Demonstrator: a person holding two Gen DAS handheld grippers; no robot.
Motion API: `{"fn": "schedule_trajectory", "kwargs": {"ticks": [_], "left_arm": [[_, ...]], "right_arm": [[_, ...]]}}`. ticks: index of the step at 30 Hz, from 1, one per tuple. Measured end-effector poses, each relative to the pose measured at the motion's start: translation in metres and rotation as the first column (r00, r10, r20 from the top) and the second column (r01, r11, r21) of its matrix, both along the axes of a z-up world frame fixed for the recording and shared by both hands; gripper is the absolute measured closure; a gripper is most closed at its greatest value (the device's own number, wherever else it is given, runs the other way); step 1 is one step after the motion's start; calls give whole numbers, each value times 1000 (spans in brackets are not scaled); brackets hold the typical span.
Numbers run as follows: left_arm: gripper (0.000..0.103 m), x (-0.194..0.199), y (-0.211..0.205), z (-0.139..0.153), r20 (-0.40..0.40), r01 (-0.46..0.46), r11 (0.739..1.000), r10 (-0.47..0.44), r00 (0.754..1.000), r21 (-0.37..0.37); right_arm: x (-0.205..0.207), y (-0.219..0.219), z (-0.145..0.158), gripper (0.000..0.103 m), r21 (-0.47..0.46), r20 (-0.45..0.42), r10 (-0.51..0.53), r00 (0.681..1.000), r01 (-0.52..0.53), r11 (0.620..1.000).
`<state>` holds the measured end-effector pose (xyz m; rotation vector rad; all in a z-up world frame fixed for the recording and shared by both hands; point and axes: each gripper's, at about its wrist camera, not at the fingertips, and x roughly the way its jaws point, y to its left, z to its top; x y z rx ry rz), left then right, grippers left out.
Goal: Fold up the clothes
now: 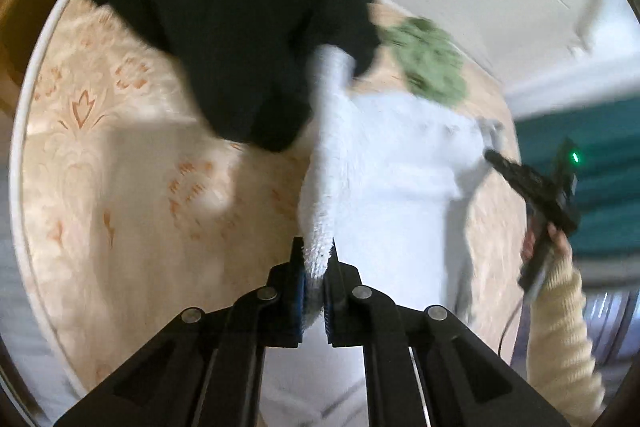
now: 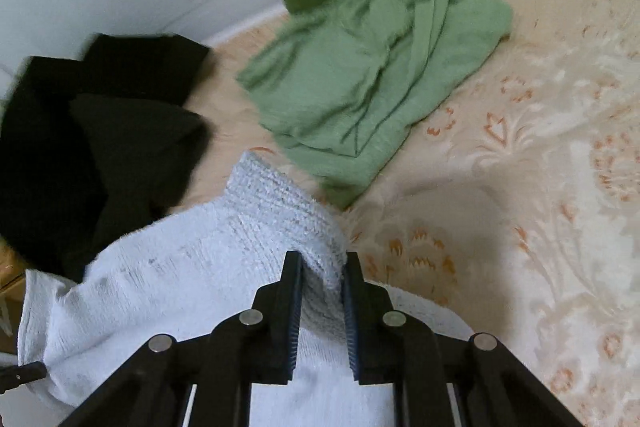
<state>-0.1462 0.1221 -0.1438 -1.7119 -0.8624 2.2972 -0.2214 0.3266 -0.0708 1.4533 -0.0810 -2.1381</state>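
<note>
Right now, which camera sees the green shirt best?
The right wrist view: the green shirt lies crumpled, large and fairly sharp on the bedspread. The left wrist view shows only a small, blurred green patch.

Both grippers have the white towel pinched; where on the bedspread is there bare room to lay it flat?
Bare bedspread lies right of the white towel and below the green garment. In the left wrist view, another patch lies left of the towel, below the black garment. Crowded: the far side along the wall, where both garments lie.
</note>
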Motion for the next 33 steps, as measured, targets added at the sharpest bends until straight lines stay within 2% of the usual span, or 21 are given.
{"fn": "schedule_trajectory", "kwargs": {"ticks": [1,2,4,7,8,12,14,15,17,18,19,22,24,25,26,28,30,31,33], "left_arm": [[96,3,28,17,-22,43,999,-43,999,5],[96,31,23,47,-40,92,996,-91,995,3],[96,45,49,58,-45,175,985,-174,984,-2],[97,61,95,62,-25,297,955,-298,954,-22],[97,104,90,83,-23,344,939,-344,939,-29],[96,209,104,112,24,469,883,-469,883,-24],[96,234,126,108,59,526,850,-524,850,-28],[96,247,141,104,70,566,824,-563,824,-30],[96,268,166,96,86,616,787,-611,787,-36],[96,279,176,92,104,634,771,-627,772,-57],[96,291,185,88,124,652,754,-641,757,-80],[96,297,206,60,212,654,746,-624,752,-126],[96,300,219,41,270,655,739,-607,748,-156],[96,295,227,29,286,639,754,-586,758,-153],[96,293,224,25,295,627,767,-573,764,-136],[96,289,215,20,313,604,791,-550,774,-102],[96,293,204,22,303,595,799,-549,779,-82],[96,294,198,23,297,594,801,-551,780,-72],[96,295,190,22,287,591,805,-555,781,-50]], "right_arm": [[7,9,8,88,-20,-9,-5,1000,5,1000],[14,17,14,88,-38,-14,-12,1000,11,999],[32,41,26,88,-53,-27,-27,999,25,998],[64,81,40,89,-62,-40,-66,997,63,996],[77,99,42,89,-64,-39,-88,995,85,994],[130,158,40,89,-30,-33,-155,987,154,988],[162,185,35,90,0,-26,-188,982,188,982],[176,197,33,90,9,-21,-201,979,202,979],[208,222,24,90,43,-9,-233,972,234,971],[225,236,18,91,67,4,-254,967,253,965],[238,248,10,98,94,20,-277,961,274,957],[267,286,-18,98,168,82,-380,921,363,916],[283,313,-40,98,201,146,-487,861,456,867],[290,324,-50,96,209,181,-535,825,499,841],[299,333,-58,95,195,223,-573,789,539,819],[317,338,-65,93,139,277,-619,735,606,783],[332,335,-67,80,55,309,-641,702,660,749],[339,332,-67,67,8,327,-649,687,685,729],[352,320,-68,65,-70,362,-667,652,732,677]]}}
